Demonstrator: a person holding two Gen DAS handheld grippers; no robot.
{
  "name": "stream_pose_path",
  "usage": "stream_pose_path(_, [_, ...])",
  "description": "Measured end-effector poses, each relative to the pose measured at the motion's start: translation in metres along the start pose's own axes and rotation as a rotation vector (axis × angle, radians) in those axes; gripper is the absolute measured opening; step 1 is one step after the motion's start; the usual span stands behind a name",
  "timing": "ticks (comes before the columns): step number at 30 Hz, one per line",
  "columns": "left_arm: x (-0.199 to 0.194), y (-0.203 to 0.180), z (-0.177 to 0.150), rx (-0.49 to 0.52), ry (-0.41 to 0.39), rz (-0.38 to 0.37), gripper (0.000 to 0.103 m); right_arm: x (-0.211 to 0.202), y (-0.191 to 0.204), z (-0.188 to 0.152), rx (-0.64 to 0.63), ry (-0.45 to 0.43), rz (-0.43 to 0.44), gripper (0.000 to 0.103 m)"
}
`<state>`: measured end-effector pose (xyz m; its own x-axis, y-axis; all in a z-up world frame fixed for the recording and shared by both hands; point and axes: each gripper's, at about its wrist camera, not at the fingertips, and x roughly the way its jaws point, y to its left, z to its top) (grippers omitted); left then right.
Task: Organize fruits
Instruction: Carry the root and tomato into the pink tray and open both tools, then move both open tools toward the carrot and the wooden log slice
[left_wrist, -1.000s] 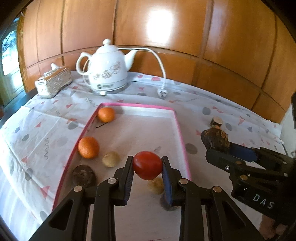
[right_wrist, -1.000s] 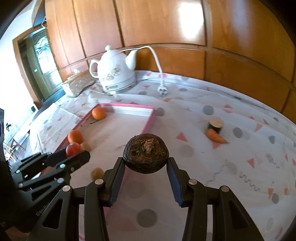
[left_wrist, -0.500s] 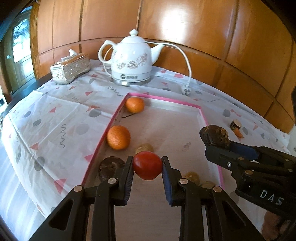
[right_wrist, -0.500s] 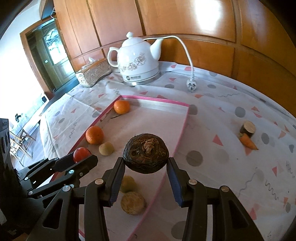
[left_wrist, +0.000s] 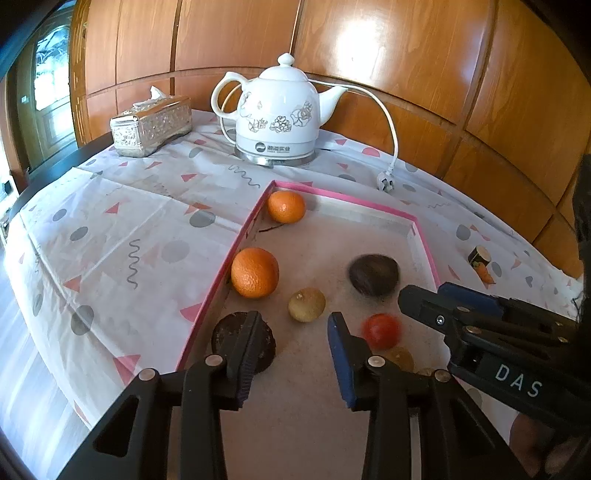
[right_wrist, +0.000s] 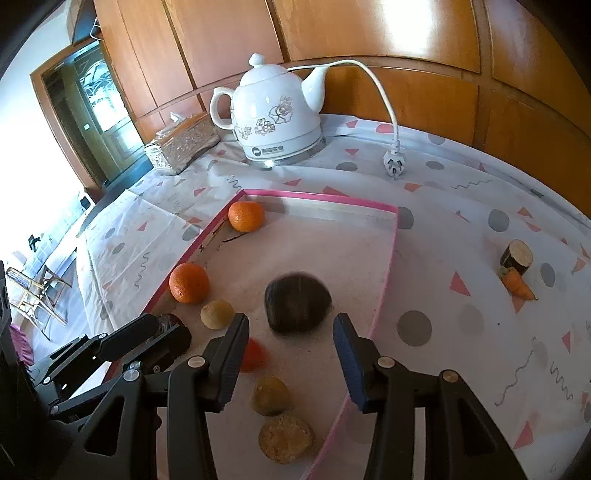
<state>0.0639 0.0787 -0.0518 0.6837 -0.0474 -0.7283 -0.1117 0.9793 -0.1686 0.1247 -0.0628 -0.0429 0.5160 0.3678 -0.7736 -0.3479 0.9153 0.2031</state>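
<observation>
Pink-rimmed tray (left_wrist: 424, 236): red fruit (left_wrist: 381, 329), dark fruit (left_wrist: 373, 275), both loose.

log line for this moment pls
left gripper opening, empty | right gripper open, empty | tomato, dark fruit in tray

Two handheld grippers, both built of matte black plastic. The left gripper (left_wrist: 291, 332) has two flat, angular fingers, each an open triangular frame with a cut-out window near its base. Round silver rivets mark the pivots along each finger. The inner faces carry ribbed pads: the left pad (left_wrist: 248, 354) looks black, the right one blue. The right gripper (right_wrist: 290, 338) has the same shape, silver rivets and a blue pad (right_wrist: 347, 365) on its right finger. Seen from the side in the left wrist view, its black body bears white letters reading "DAS".
</observation>
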Motion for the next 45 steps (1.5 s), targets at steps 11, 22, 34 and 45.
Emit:
stream_pose_path(11, [-0.010,-0.015,-0.002,0.031,-0.018,-0.014,0.041,-0.015,-0.019,-0.011,0.063,-0.027,-0.006,0.048])
stream_pose_path(22, [-0.014,-0.045,0.001,0.101,-0.022,-0.037,0.041,-0.029,-0.051,-0.020,0.126,-0.054,-0.047,0.048])
stream_pose_path(34, [-0.007,-0.090,0.008,0.193,-0.016,-0.076,0.041,-0.044,-0.105,-0.028,0.214,-0.083,-0.113,0.048])
stream_pose_path(45, [0.010,-0.132,0.011,0.267,0.010,-0.108,0.041,-0.051,-0.160,-0.028,0.276,-0.094,-0.182,0.048])
